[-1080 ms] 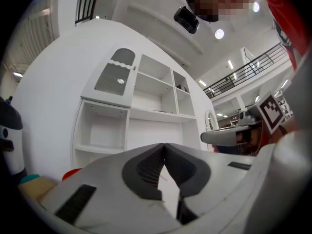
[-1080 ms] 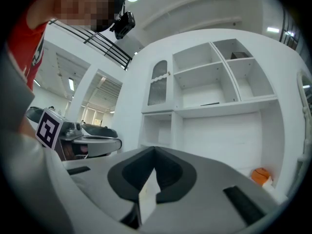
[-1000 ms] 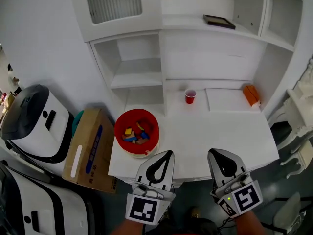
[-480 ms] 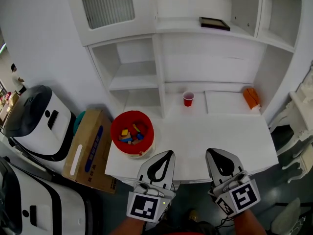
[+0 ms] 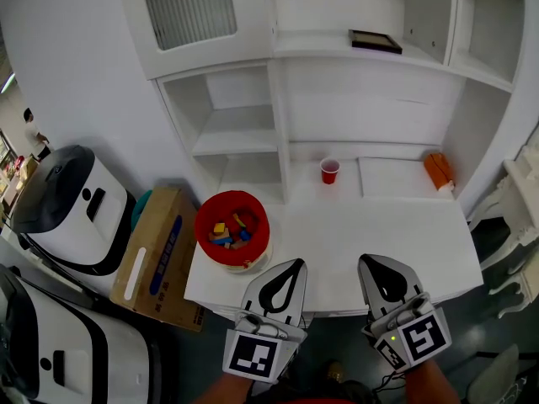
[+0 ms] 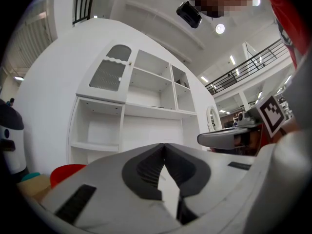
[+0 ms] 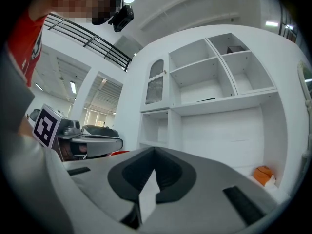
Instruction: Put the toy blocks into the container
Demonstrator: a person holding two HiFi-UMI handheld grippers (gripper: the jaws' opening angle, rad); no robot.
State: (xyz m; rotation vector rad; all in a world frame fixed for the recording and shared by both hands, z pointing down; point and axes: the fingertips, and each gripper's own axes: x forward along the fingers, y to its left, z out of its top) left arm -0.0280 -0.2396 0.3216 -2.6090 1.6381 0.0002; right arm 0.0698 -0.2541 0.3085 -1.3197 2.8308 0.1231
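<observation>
A red round container point(image 5: 232, 227) stands at the left end of the white desk point(image 5: 354, 234); several coloured toy blocks point(image 5: 227, 232) lie inside it. My left gripper point(image 5: 294, 263) hovers at the desk's near edge, just right of the container, shut with nothing in it. The right gripper point(image 5: 365, 261) is level with it further right, also shut and holding nothing. In the left gripper view the jaws point(image 6: 163, 145) meet at the tips, and a sliver of the red container point(image 6: 66, 172) shows low at the left. The right gripper view shows its jaws point(image 7: 155, 150) meeting too.
A red cup point(image 5: 329, 171) stands at the back of the desk and an orange object point(image 5: 438, 170) lies at its right end. White shelves point(image 5: 236, 133) rise behind. A cardboard box point(image 5: 156, 255) and white appliances point(image 5: 63, 209) sit left of the desk. A white chair point(image 5: 514, 225) is at the right.
The view has shifted slightly; both grippers stay shut at the desk's near edge, and the container and blocks keep their place.
</observation>
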